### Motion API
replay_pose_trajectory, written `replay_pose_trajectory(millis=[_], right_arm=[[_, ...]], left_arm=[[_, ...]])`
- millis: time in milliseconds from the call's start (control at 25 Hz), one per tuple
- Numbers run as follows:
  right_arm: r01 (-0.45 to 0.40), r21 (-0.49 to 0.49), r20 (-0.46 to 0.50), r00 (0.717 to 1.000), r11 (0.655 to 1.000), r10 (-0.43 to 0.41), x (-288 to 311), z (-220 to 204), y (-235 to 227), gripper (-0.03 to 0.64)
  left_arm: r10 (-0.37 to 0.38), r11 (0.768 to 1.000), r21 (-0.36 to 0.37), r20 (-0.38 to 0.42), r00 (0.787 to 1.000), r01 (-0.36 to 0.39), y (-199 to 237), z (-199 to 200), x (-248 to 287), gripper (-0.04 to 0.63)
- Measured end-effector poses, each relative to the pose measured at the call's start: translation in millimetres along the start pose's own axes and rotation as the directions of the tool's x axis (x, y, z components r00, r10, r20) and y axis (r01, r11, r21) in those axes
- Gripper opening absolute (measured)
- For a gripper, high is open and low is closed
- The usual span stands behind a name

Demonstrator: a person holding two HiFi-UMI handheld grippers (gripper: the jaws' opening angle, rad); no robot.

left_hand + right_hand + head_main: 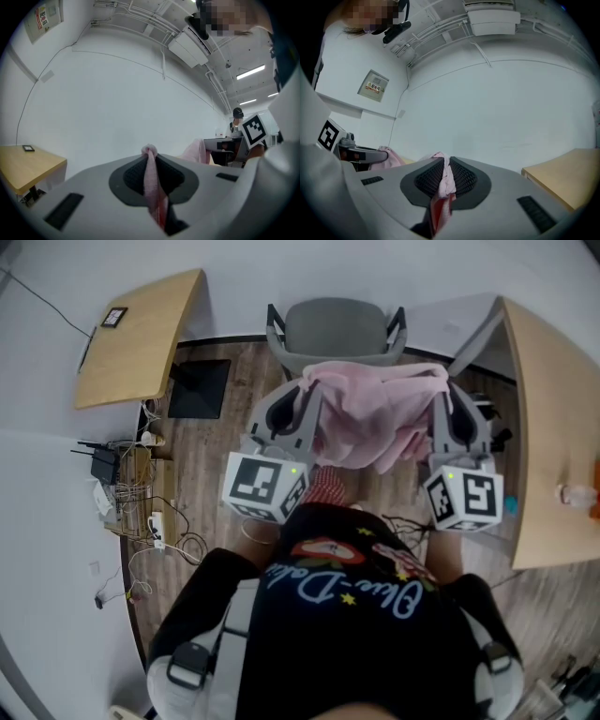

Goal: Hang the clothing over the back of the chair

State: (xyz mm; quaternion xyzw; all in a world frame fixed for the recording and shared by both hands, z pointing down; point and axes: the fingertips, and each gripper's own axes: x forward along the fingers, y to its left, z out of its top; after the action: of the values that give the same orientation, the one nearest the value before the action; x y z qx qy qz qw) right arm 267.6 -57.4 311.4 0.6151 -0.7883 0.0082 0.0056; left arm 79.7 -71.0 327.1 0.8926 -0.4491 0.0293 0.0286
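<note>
A pink garment (375, 413) hangs stretched between my two grippers, just in front of a grey chair (339, 332) whose back faces me. My left gripper (305, 390) is shut on the garment's left edge; in the left gripper view pink cloth (150, 180) is pinched between the dark pads. My right gripper (441, 390) is shut on the right edge, and the right gripper view shows pink cloth (444, 180) squeezed between its pads. The cloth sags in folds below the grippers and hides the chair's seat.
A wooden desk (141, 334) stands at the left, another wooden desk (553, 437) at the right with a small object on it. Cables and a power strip (155, 526) lie on the floor at the left. A white wall fills both gripper views.
</note>
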Motion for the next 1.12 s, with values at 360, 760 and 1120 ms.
replay_pose_trajectory(millis=[360, 760, 1120], right_arm=[[-0.021, 0.002, -0.023, 1.0, 1.0, 0.021, 58.8, 5.4, 2.5, 0.035], [-0.021, -0.011, -0.03, 0.999, 1.0, 0.02, 88.4, 6.5, 0.4, 0.035], [-0.008, -0.022, -0.044, 0.999, 1.0, 0.007, 113.5, 4.2, -3.4, 0.035]], left_arm=[[0.034, 0.999, -0.012, -0.003, 0.999, -0.034, 46.1, 8.7, 29.6, 0.028], [0.046, 0.999, -0.027, 0.0, 0.999, -0.046, 70.2, 8.2, 47.5, 0.028], [0.052, 0.998, -0.035, -0.003, 0.999, -0.052, 93.1, 6.0, 64.5, 0.028]])
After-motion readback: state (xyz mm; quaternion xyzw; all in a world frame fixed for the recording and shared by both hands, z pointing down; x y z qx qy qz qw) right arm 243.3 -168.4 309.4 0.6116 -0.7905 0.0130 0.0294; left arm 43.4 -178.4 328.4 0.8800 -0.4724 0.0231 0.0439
